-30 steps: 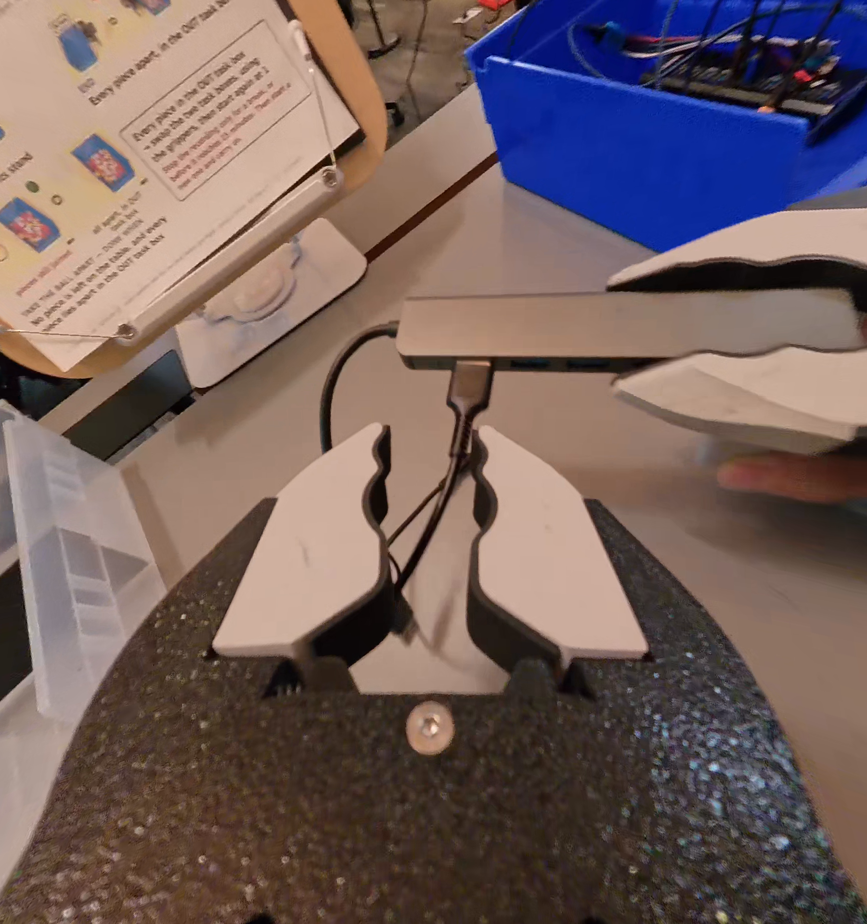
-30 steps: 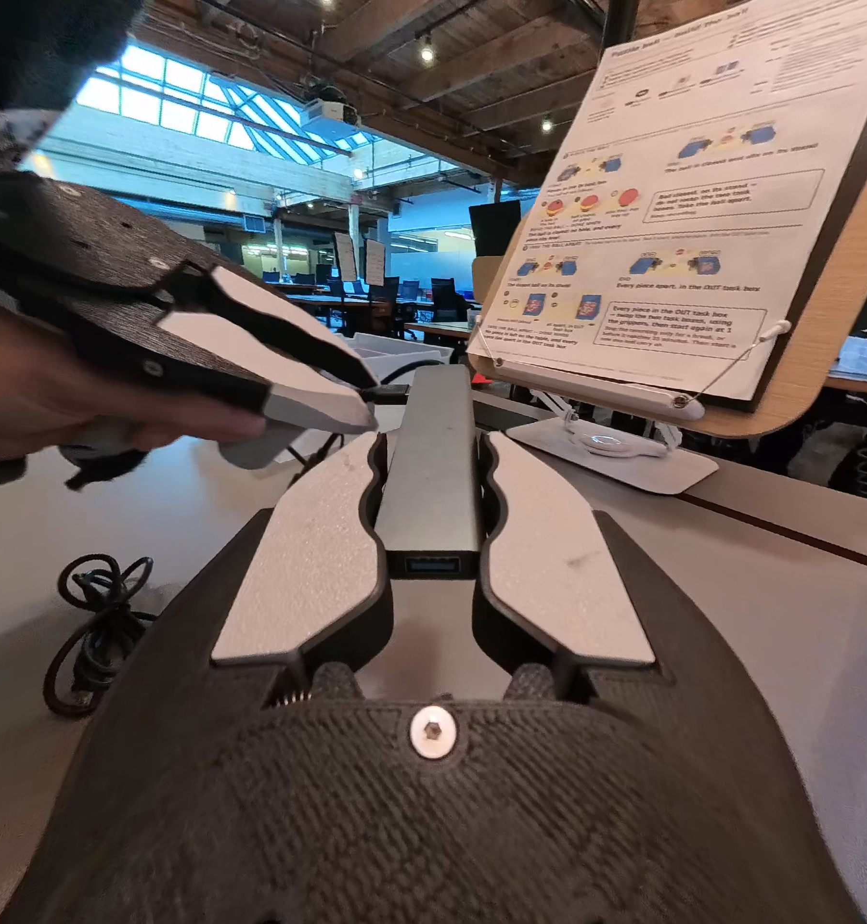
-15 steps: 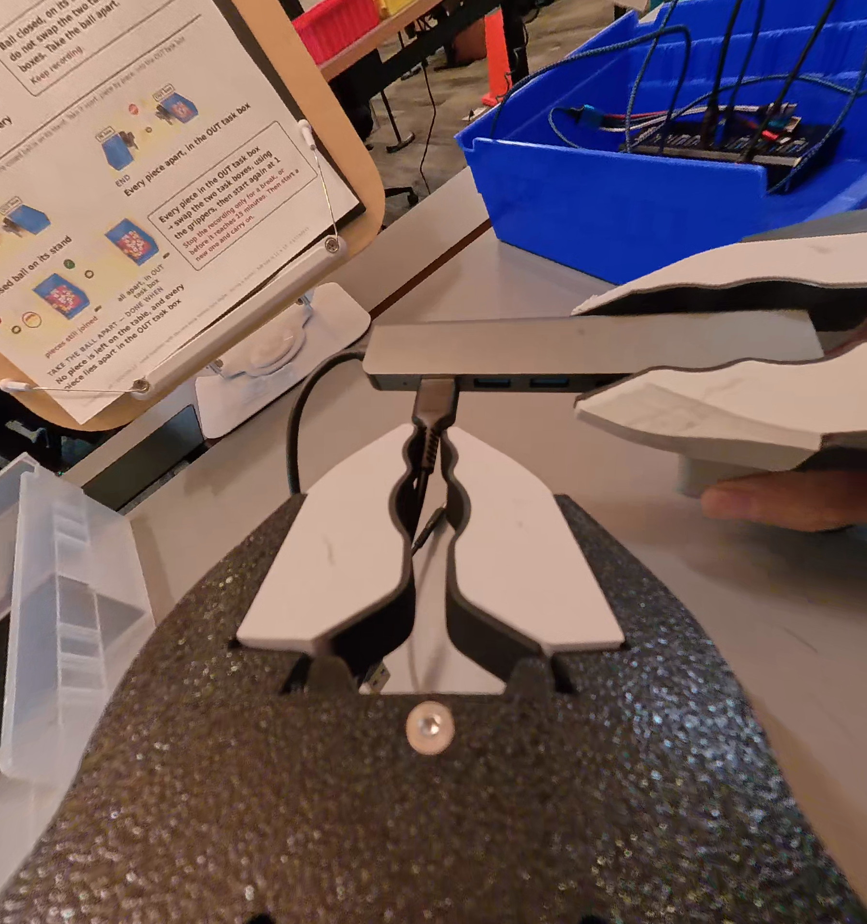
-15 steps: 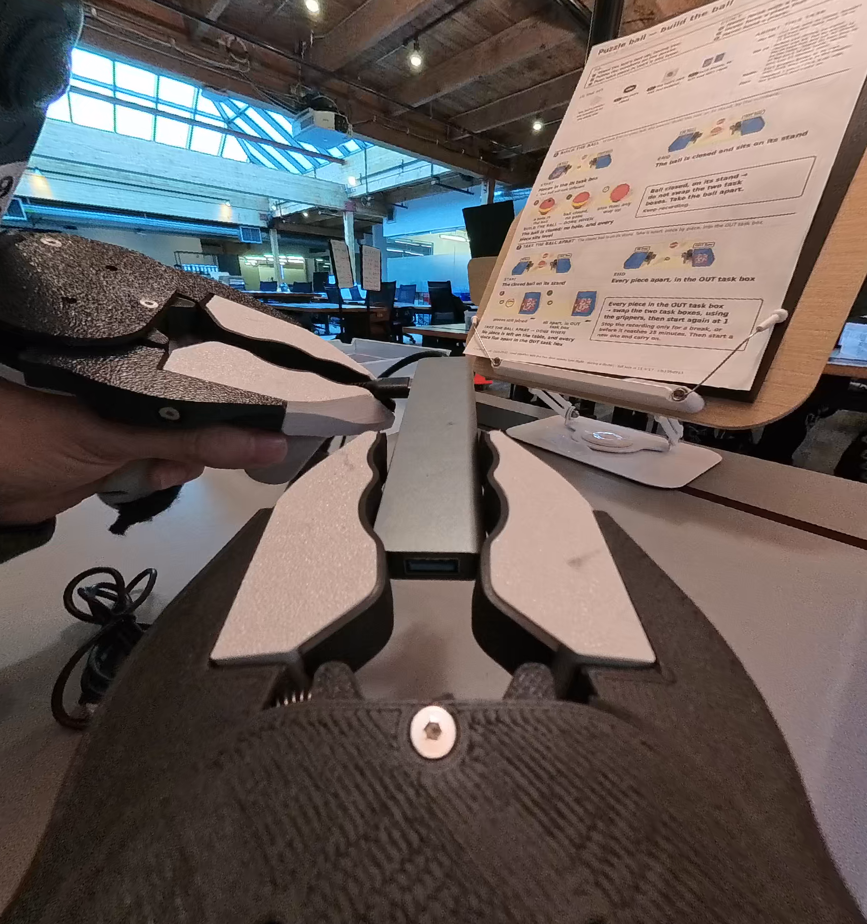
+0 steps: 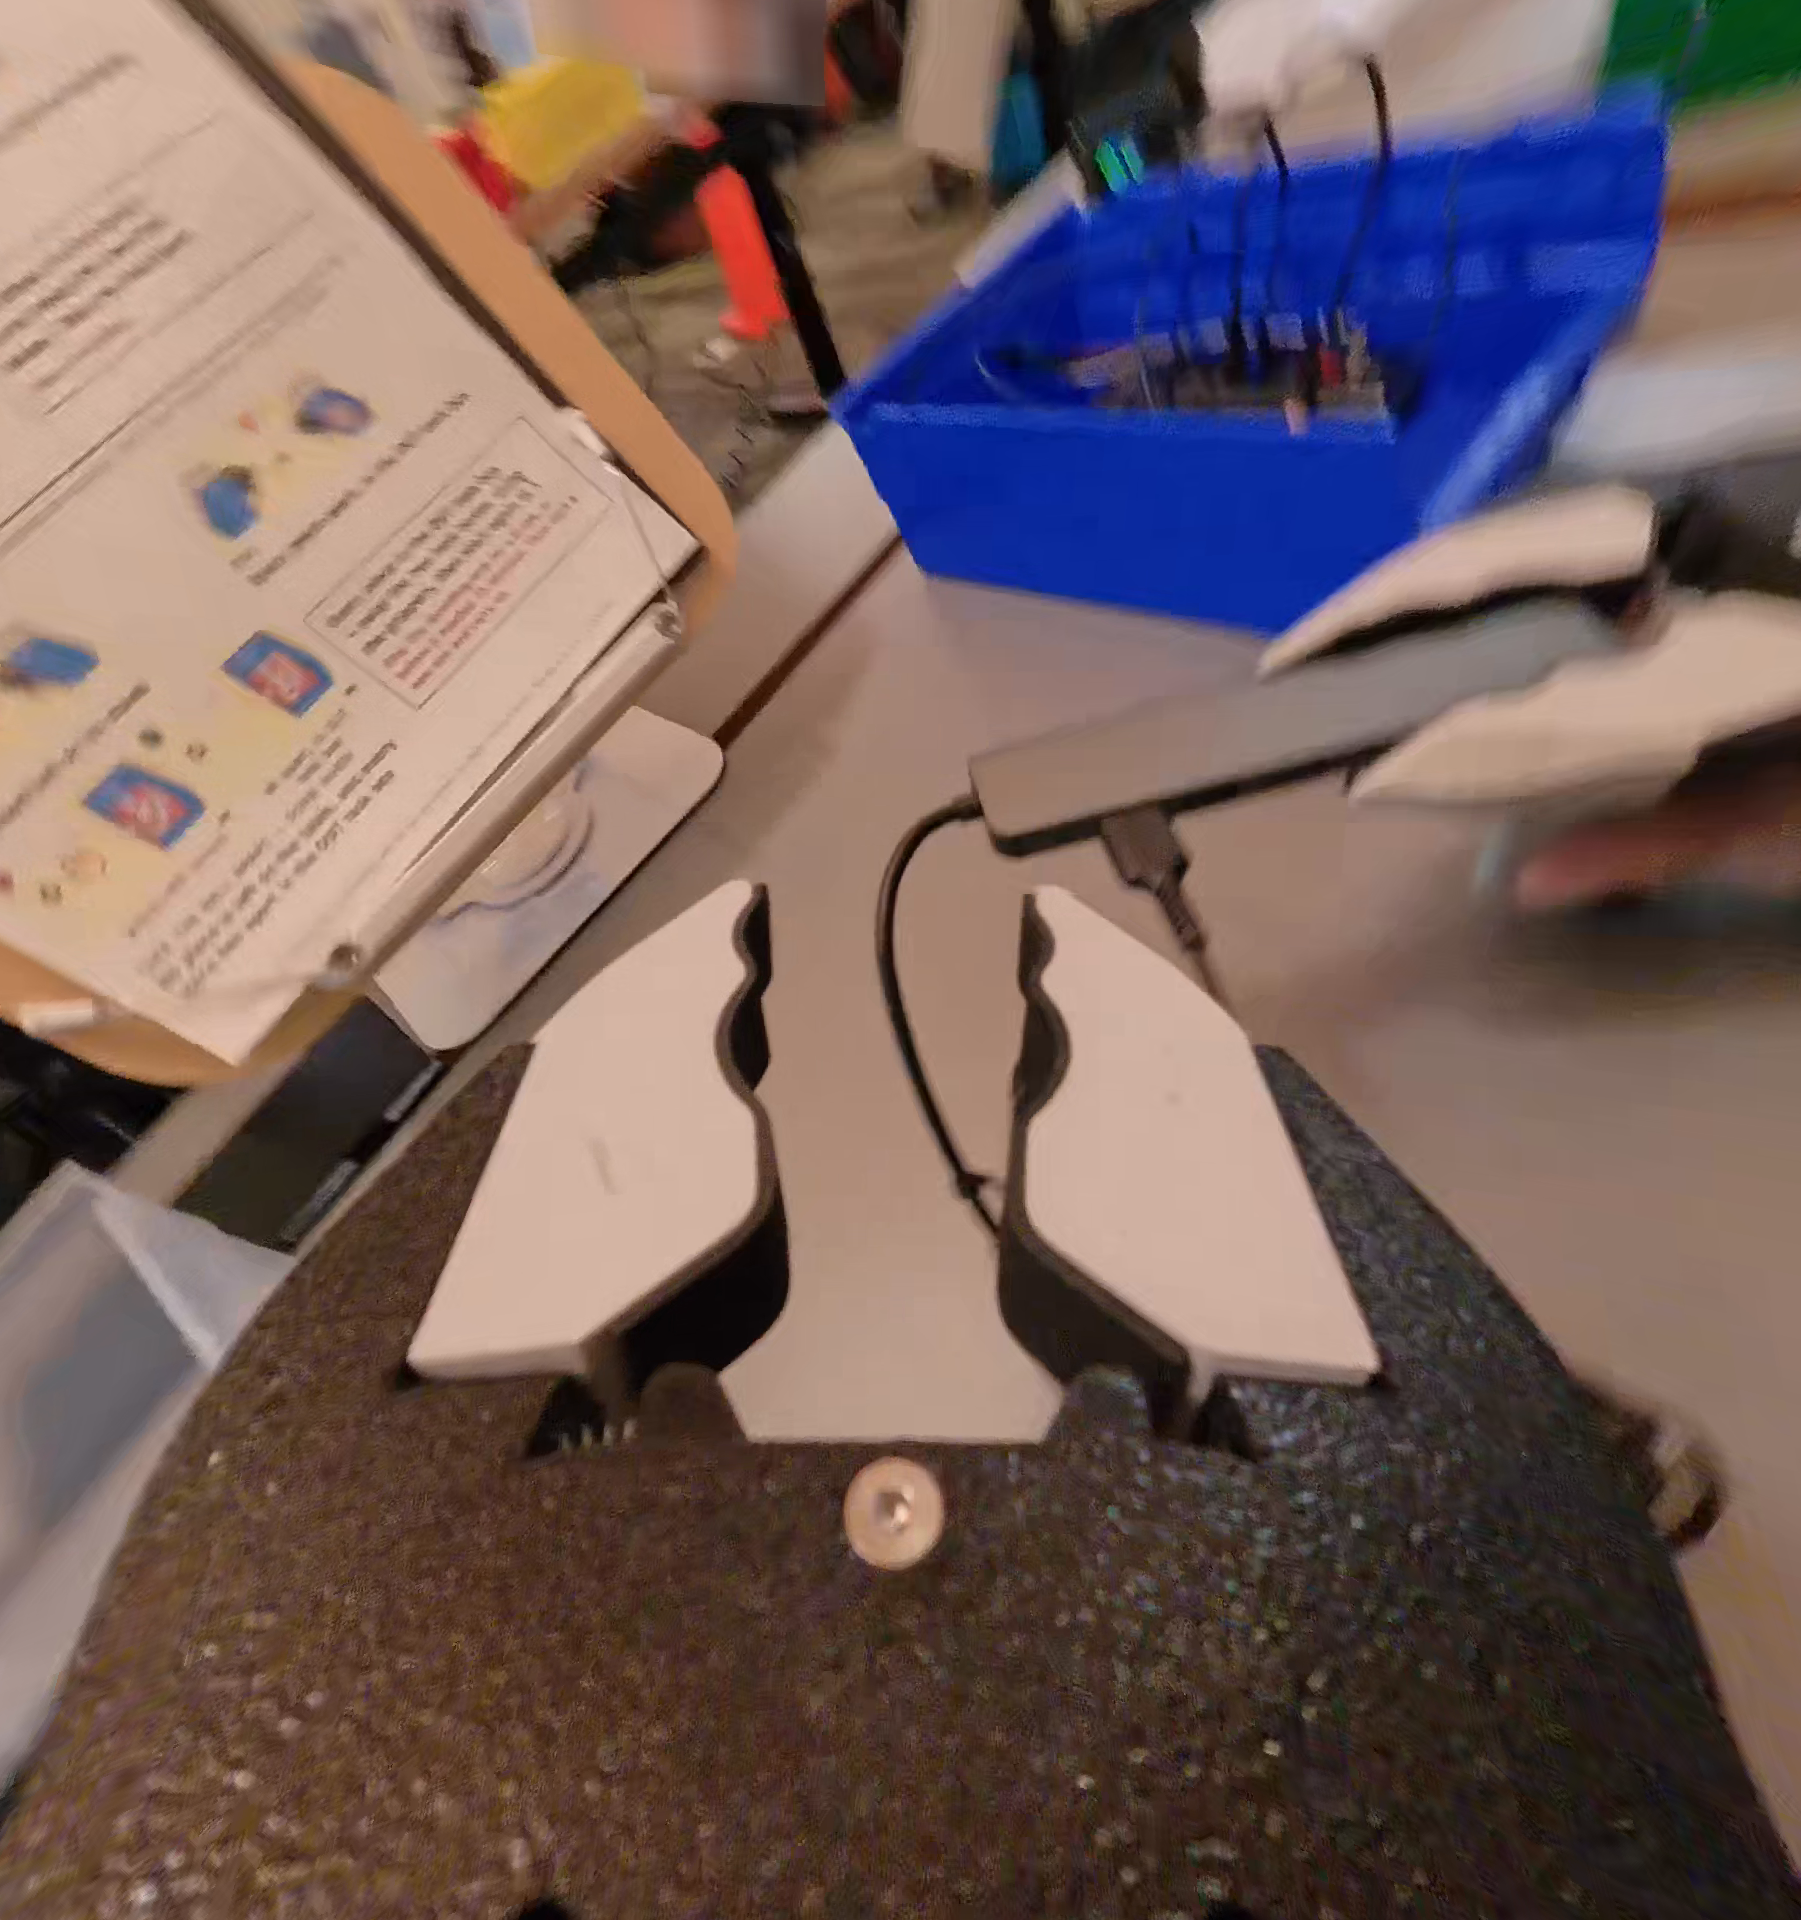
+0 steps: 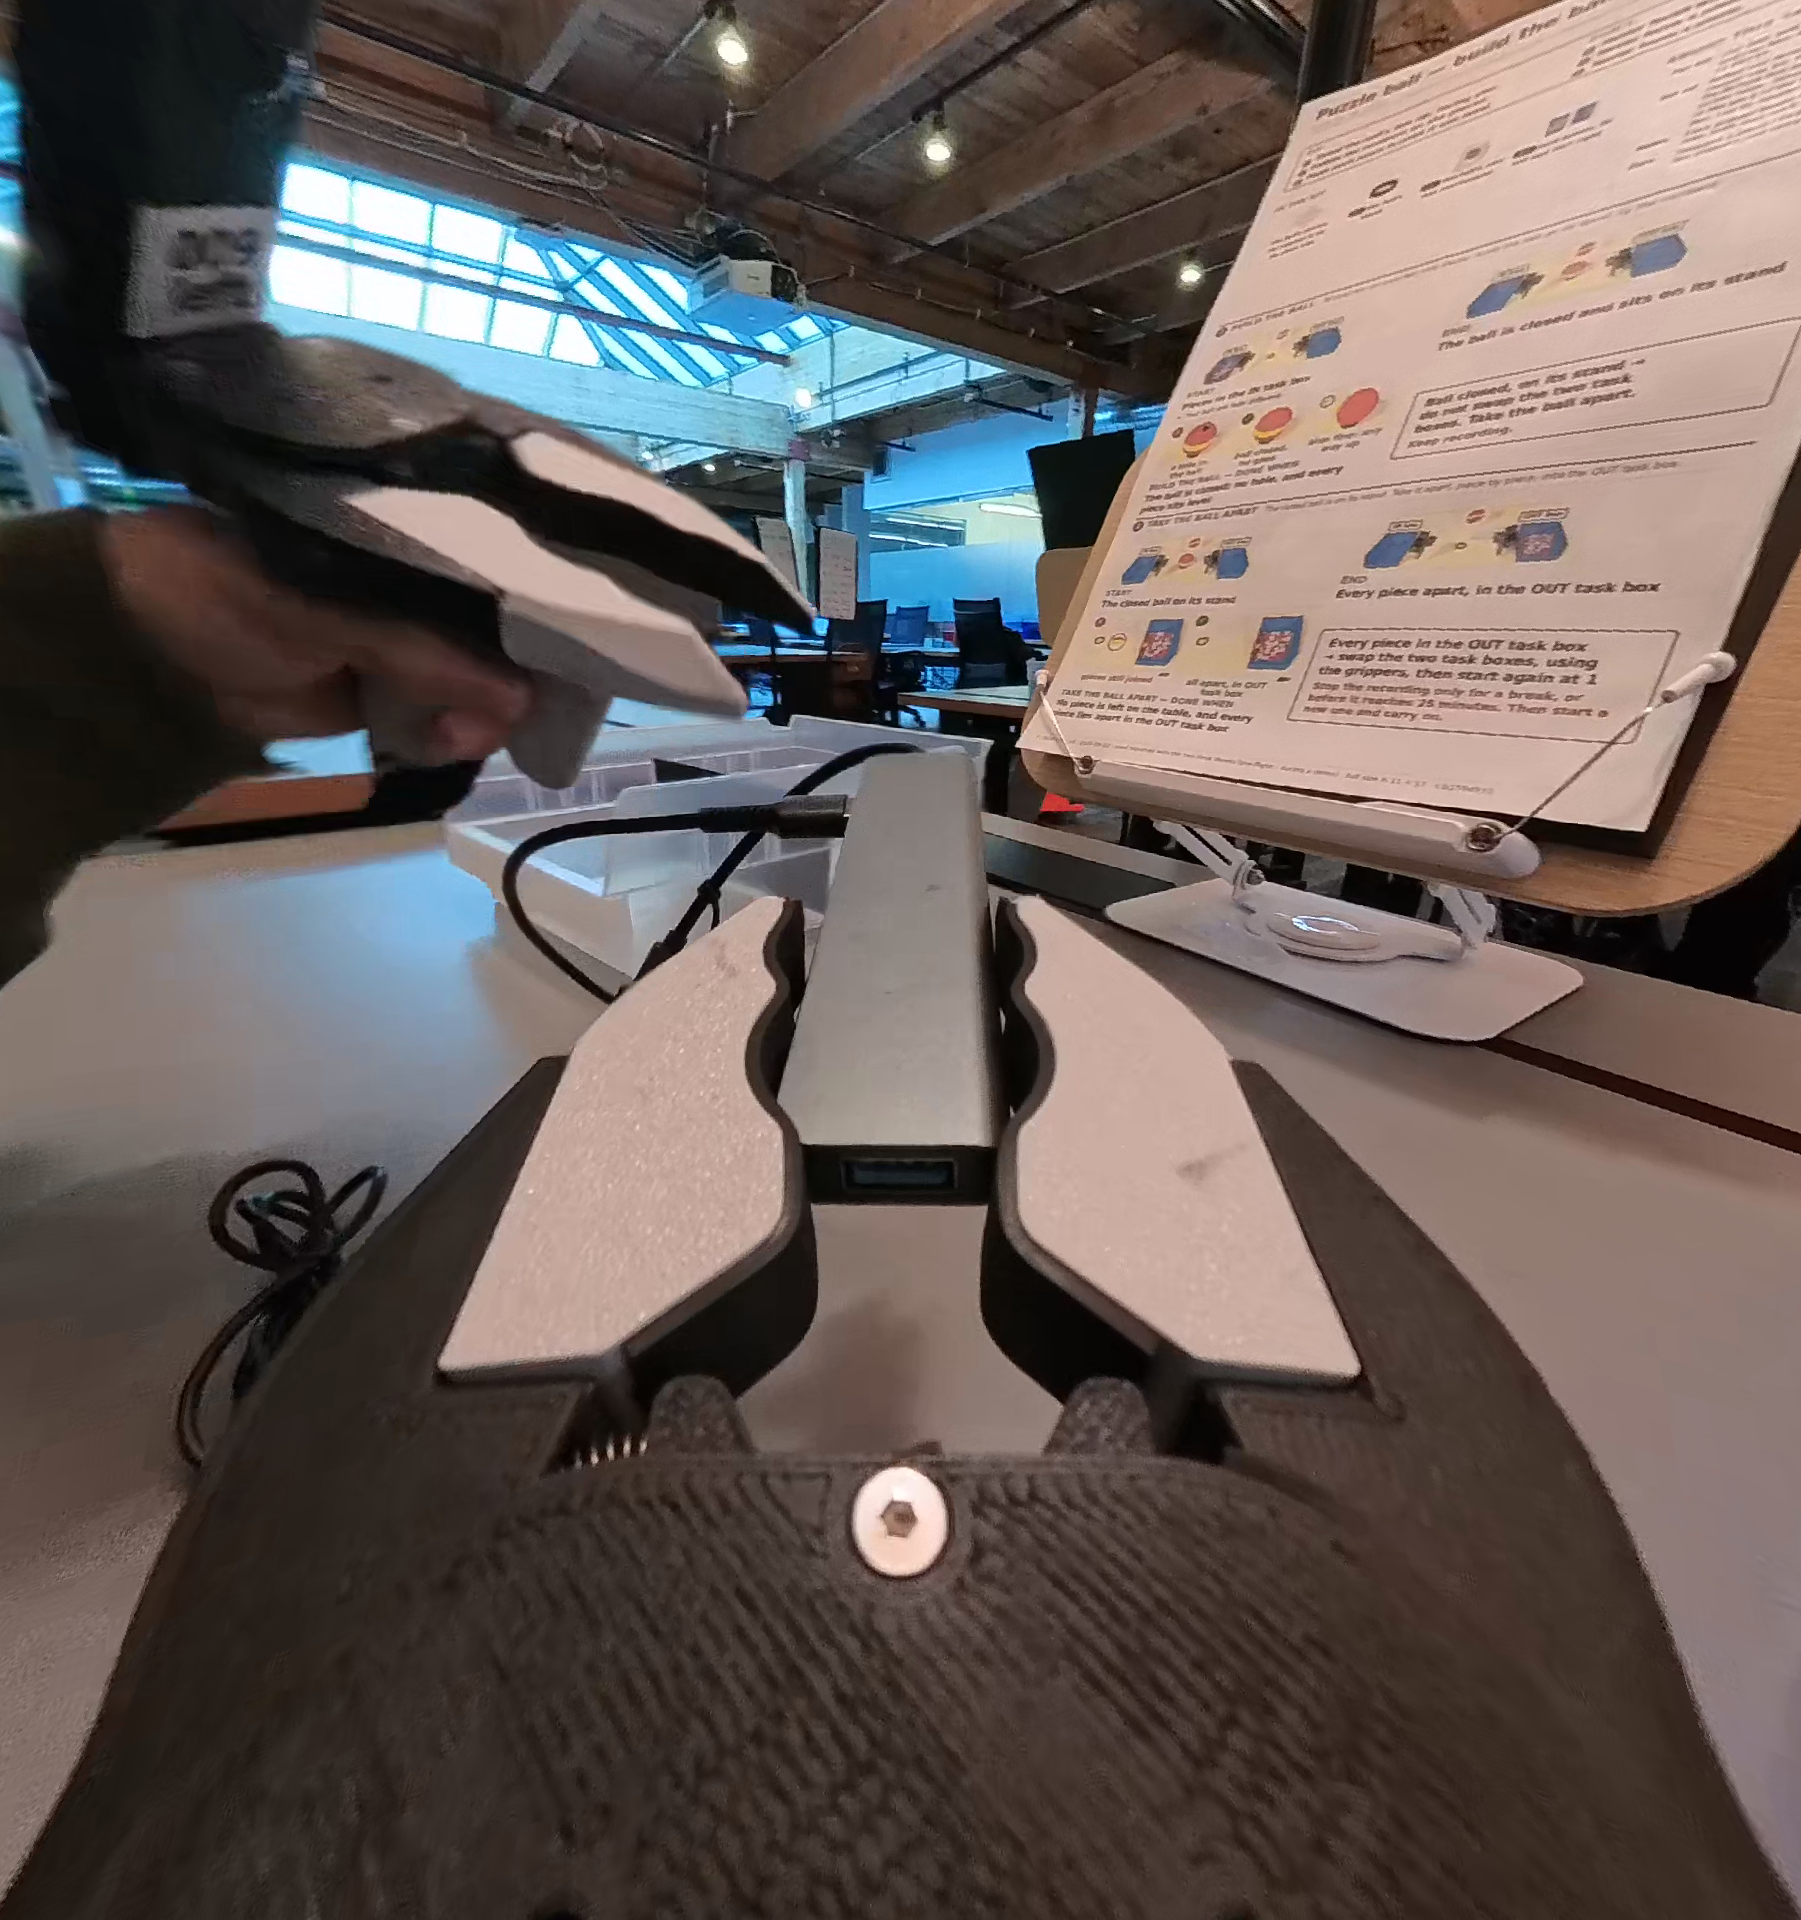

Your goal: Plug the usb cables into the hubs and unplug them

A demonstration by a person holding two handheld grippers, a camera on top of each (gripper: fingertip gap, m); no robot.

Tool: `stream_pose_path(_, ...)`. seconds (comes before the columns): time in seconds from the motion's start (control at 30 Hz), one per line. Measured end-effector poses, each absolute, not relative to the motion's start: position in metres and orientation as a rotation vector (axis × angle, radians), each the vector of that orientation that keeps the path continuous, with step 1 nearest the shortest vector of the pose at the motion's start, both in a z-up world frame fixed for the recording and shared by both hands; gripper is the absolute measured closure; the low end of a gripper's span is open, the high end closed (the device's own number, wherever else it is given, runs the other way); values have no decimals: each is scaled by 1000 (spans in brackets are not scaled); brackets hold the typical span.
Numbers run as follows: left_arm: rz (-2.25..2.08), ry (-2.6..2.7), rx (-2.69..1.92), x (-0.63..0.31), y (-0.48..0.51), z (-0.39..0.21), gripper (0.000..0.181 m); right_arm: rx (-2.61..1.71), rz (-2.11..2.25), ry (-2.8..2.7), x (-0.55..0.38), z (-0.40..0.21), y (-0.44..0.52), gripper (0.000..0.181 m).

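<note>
Left wrist view: the left gripper (image 5: 891, 940) hangs above the bench (image 5: 1498, 1143) with its fingers (image 5: 626, 1143) spread wide and nothing between the pads, only the hub's own black lead (image 5: 901, 997) trailing through the gap. Up and to the right, the grey hub (image 5: 1187, 748) juts from the right gripper (image 5: 1322, 717), a usb plug (image 5: 1145, 852) seated in its side port. The picture is smeared, so how deep that plug sits is hard to tell, and here's the danger: if it is only half in, the cable's weight could tip it out. Behind stand a blue bin (image 5: 1135, 499) holding another wired-up hub, and an instruction sheet on a stand (image 5: 283, 582). Right wrist view: the right gripper (image 6: 901, 920) is clamped on the hub (image 6: 901, 966) along its long sides, the end port facing the camera, the usb cable (image 6: 667, 826) running off to the left and a second coil (image 6: 272, 1247) lying on the bench. The left gripper (image 6: 730, 644) floats above, apart from the plug. A loose lead near those open fingers could snag and yank the hub askew.
</note>
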State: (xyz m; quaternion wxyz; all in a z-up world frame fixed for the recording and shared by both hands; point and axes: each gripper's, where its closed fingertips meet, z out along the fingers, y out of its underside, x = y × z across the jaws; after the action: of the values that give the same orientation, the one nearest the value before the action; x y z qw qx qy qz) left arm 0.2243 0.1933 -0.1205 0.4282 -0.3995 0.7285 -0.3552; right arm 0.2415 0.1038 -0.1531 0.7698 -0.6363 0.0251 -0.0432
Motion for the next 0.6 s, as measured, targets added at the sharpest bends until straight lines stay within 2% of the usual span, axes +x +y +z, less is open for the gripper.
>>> stream_pose_path(0.07,-728,2016,-865,227,201,-133,124,-1380,-75,33,238,-153,105,146)
stream_pose_path(0.27,-464,2389,-344,239,176,-150,120,-1398,-47,-62,221,-155,110,146)
stream_pose_path(0.37,-337,2569,-240,238,171,-165,135,-1398,-42,-71,219,-155,110,146)
stream_pose_path(0.4,-312,2630,-205,235,169,-170,146,-1395,-37,-64,220,-155,109,146)
stream_pose_path(0.6,-315,2650,-48,243,167,-164,148,-1361,-24,-35,224,-151,105,146)
